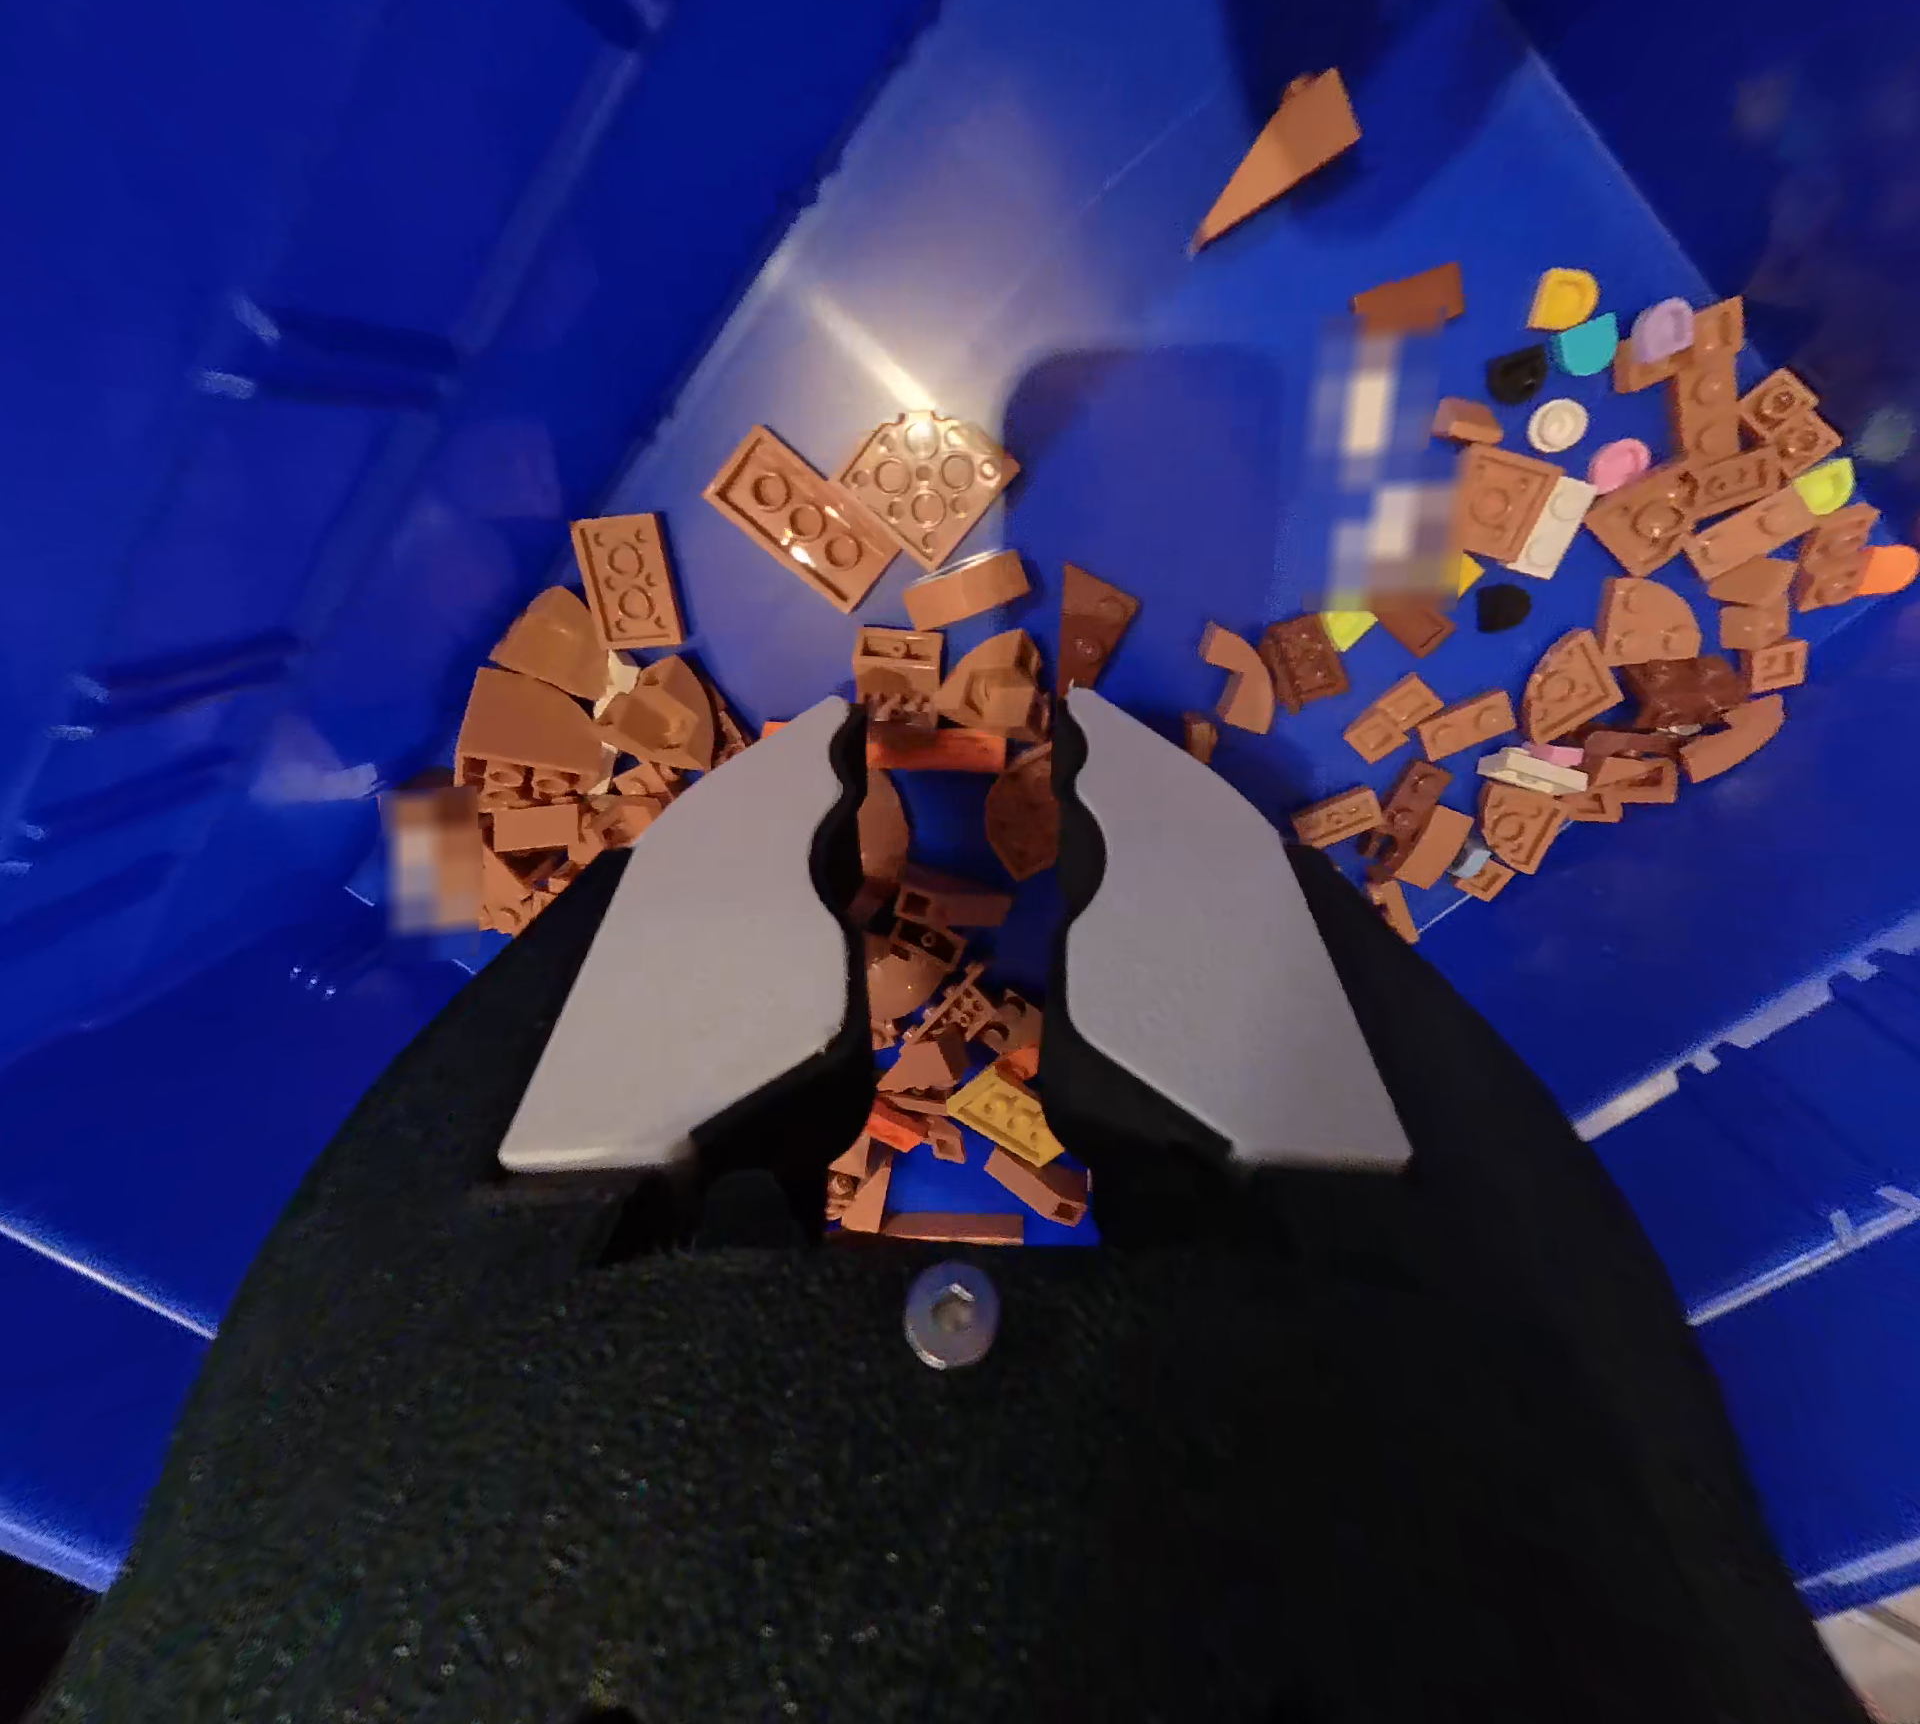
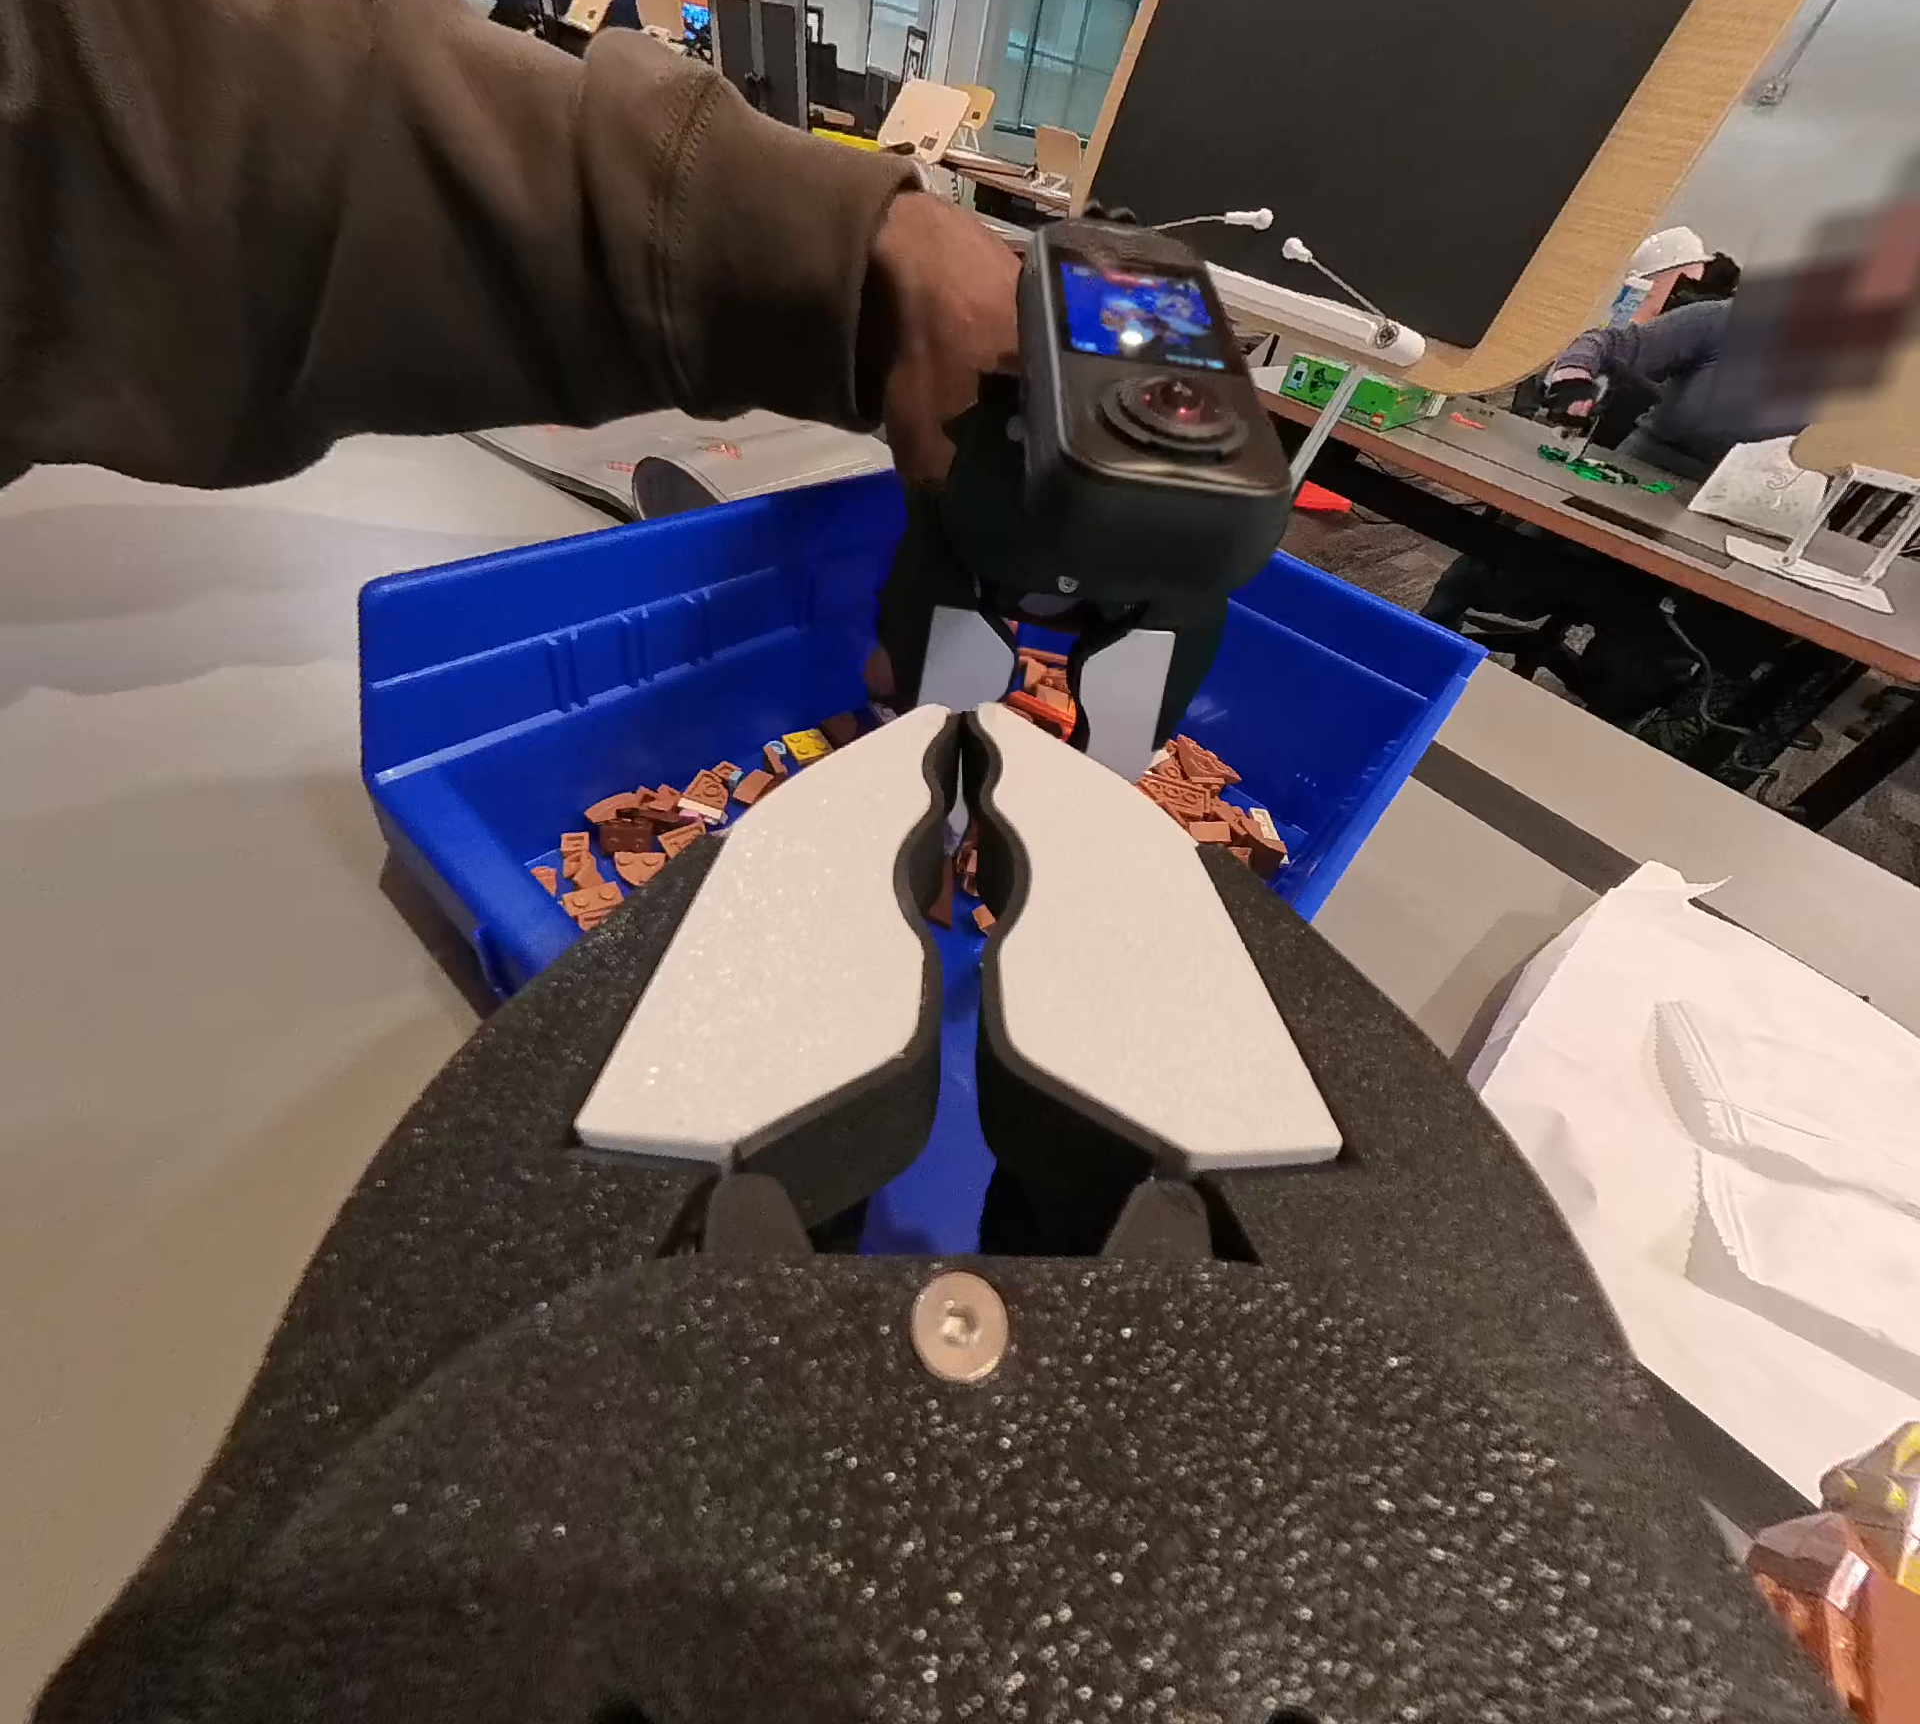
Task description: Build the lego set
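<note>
A blue bin [image 1: 520,220] holds many loose brown lego pieces [image 1: 800,516], with small coloured tiles [image 1: 1564,298] at the right and a yellow plate [image 1: 1008,1115]. My left gripper [image 1: 958,706] is open, low inside the bin, with its fingertips over the middle heap beside a small brown brick [image 1: 899,661] and an orange flat piece [image 1: 951,747]; it grips nothing. In the right wrist view the bin [image 2: 623,635] stands on the table, and the left gripper [image 2: 1049,698] reaches down into it. My right gripper [image 2: 963,720] is shut and empty, just before the bin's near wall.
A person's brown sleeve [image 2: 416,220] crosses from the left. A white paper bag [image 2: 1714,1155] lies on the grey table [image 2: 208,947] at the right, and a part-built brown model [image 2: 1860,1570] shows at the bottom right. An open booklet [image 2: 675,448] lies behind the bin. My right fingertips sit around 15 centimeters from my left ones.
</note>
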